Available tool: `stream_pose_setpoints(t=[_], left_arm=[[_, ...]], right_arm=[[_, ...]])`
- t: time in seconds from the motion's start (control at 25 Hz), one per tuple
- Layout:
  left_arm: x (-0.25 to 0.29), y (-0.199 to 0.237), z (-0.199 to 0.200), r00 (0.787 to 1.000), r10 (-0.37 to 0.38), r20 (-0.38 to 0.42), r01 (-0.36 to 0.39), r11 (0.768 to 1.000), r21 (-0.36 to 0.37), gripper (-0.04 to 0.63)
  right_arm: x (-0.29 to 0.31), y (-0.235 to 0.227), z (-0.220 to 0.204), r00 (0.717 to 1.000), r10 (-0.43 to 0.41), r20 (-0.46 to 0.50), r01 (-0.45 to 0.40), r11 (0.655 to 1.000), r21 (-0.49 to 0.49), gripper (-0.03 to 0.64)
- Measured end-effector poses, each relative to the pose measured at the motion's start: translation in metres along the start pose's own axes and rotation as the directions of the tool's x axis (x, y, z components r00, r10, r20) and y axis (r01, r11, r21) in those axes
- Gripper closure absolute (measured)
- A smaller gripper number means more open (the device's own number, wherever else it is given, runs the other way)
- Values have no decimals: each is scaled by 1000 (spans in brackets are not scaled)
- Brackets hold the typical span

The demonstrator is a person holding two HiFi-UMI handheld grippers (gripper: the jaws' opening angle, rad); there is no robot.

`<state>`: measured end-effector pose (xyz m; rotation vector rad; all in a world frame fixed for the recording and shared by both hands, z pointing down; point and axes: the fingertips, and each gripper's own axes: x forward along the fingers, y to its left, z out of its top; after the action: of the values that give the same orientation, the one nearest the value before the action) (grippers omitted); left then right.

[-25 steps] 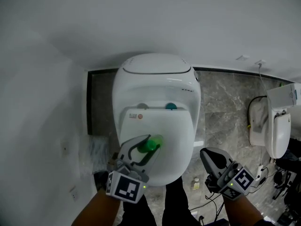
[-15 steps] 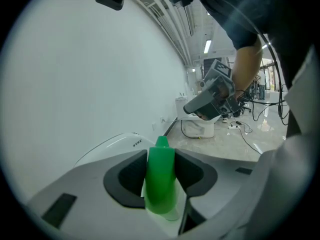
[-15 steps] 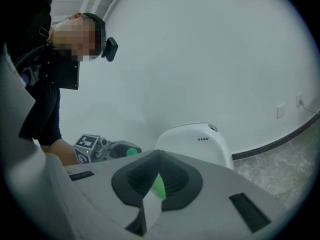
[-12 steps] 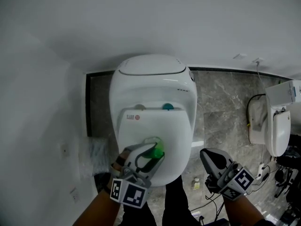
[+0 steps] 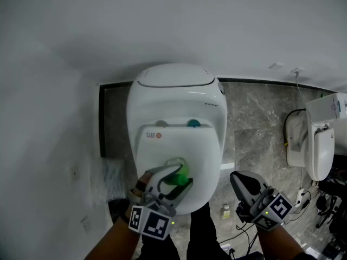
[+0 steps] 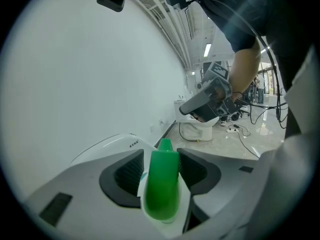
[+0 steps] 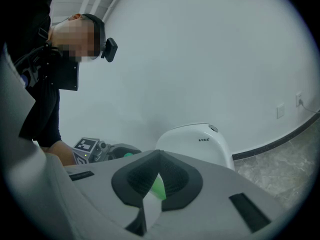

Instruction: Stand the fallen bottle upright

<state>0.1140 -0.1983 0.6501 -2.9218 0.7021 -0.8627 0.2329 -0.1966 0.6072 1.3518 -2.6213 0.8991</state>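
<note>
A bottle with a green cap (image 5: 179,171) stands upright on the closed white toilet lid (image 5: 203,145). My left gripper (image 5: 177,176) reaches over the lid's front with the bottle between its jaws. Those jaws are opening, and the dark pads (image 6: 129,171) flank the green cap (image 6: 161,184) without clamping it. The right gripper (image 5: 240,180) hovers right of the toilet, above the floor, with nothing in it. In the right gripper view its pads (image 7: 175,176) meet at the tips, and the left gripper (image 7: 112,151) shows beyond them.
A second white toilet (image 5: 317,150) stands at the far right with cables (image 5: 309,199) on the marble floor beside it. A small bottle (image 5: 226,210) sits on the floor by the lid's right side. The white wall lies close on the left and behind.
My left gripper has rolled and slid a little across the lid with the bottle, and its jaws now stand wider around the cap. The right gripper has stayed where it was.
</note>
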Motion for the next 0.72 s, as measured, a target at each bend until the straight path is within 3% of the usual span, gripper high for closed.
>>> stream_pose_setpoints(t=[0.28, 0.4, 0.56, 0.72], left_arm=[[-11, 8, 6, 1000, 5, 20, -4, 999, -51, 276], [-27, 13, 12, 999, 2, 45, 1, 996, -84, 276], [-65, 27, 26, 999, 30, 12, -28, 993, -117, 276], [-112, 54, 71, 991, 57, 124, -36, 985, -167, 276]], right_arm=[[0, 13, 2, 1000, 18, -9, -18, 1000, 3, 606], [-2, 20, 10, 1000, 21, -7, -21, 1000, 3, 606], [-11, 33, 42, 1000, 18, 7, -18, 1000, -22, 606], [-23, 51, 88, 999, 4, 49, -1, 998, -65, 606]])
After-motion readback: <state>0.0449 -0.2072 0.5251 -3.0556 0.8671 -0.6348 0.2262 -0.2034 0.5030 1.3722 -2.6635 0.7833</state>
